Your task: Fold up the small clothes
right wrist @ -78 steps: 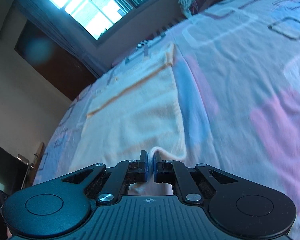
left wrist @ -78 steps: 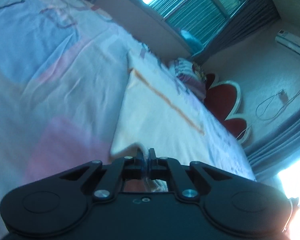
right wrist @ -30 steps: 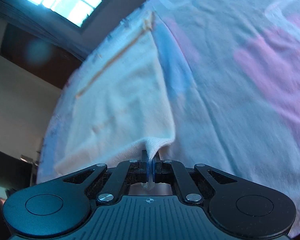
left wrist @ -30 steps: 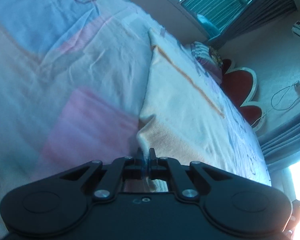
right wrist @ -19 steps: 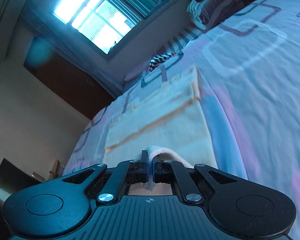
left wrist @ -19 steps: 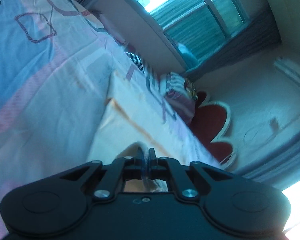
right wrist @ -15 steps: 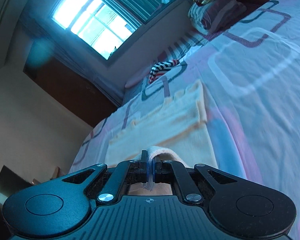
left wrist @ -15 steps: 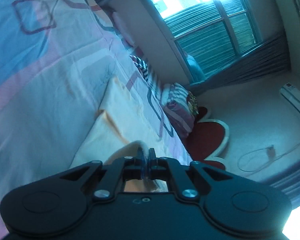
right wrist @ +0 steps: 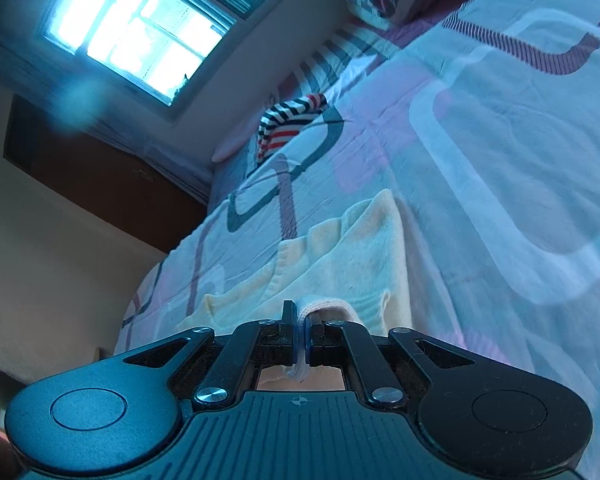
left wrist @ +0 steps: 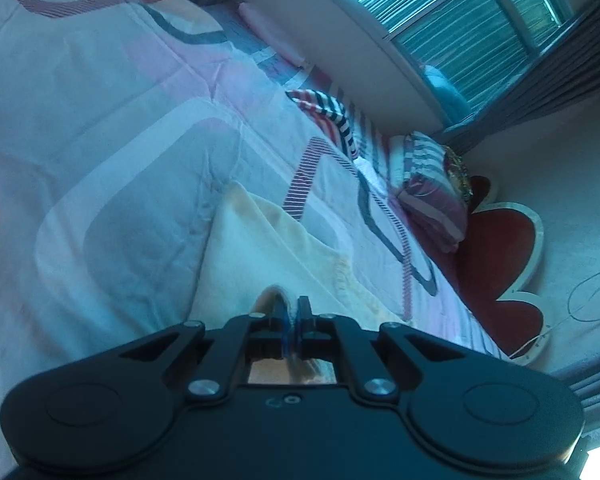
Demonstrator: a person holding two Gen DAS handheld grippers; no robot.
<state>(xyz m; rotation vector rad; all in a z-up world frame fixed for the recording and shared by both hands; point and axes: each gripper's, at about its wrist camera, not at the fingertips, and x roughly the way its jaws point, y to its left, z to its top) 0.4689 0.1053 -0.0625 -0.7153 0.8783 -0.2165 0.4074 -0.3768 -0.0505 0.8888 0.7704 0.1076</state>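
Because each black gripper body fills the lower part of its view, the near part of the pale yellow garment (left wrist: 260,248) is hidden. The left gripper (left wrist: 293,312) is closed on a soft, fleecy edge of it; the right gripper (right wrist: 299,328) pinches a ribbed white hem. The garment lies on the bed (left wrist: 100,140), on a smooth sheet with looping stripes. A striped cloth (right wrist: 288,120) lies beyond. Only the left view shows the red scalloped headboard (left wrist: 500,248).
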